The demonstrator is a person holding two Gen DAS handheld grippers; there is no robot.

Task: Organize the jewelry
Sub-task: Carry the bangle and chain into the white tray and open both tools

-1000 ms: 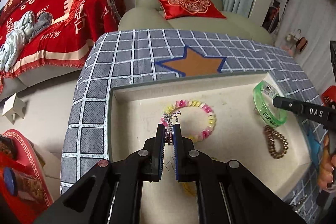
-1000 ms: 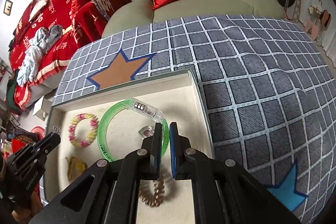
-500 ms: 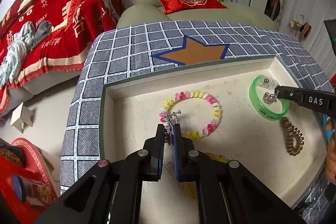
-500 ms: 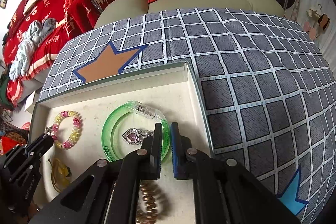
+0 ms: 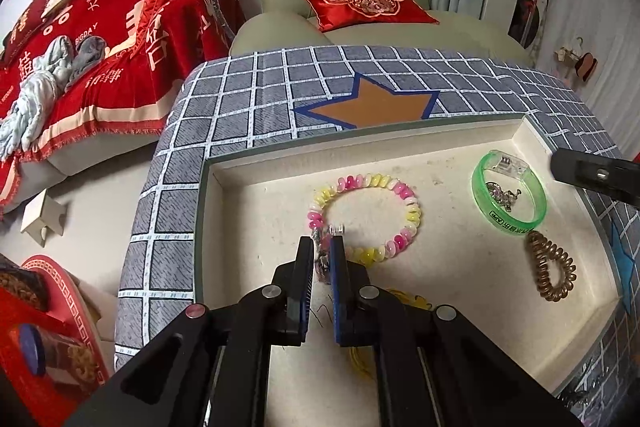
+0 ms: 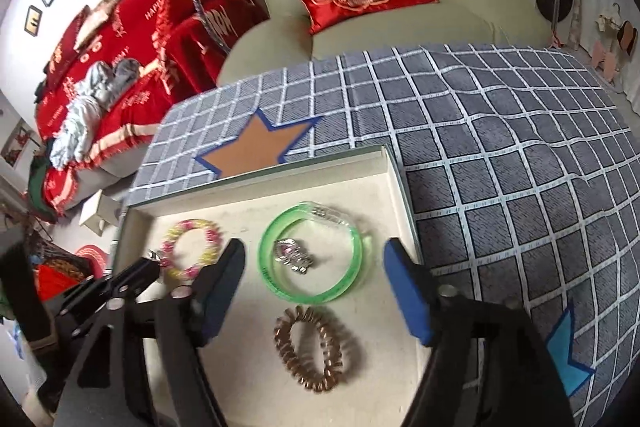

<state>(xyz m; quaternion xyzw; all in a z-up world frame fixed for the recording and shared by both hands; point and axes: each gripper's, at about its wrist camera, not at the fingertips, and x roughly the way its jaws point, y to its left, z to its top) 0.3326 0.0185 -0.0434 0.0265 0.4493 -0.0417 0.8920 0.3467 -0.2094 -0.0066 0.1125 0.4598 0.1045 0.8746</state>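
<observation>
Your left gripper (image 5: 321,247) pinches a small silver charm (image 5: 318,235) beside the bead bracelet (image 5: 408,205); your right gripper's (image 6: 312,255) jaws are opening, empty, above the green bangle (image 6: 352,277).

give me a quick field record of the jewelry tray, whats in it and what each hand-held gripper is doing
tray: cream tray on checked cloth
green bangle: flat near right wall
silver heart earring: lying inside the bangle
coil hair tie: just in front of the bangle
bead bracelet: pink and yellow, mid tray
left hand-held gripper: shut on a small silver earring beside the bead bracelet
right hand-held gripper: jaws opening, nothing pressed between them
</observation>
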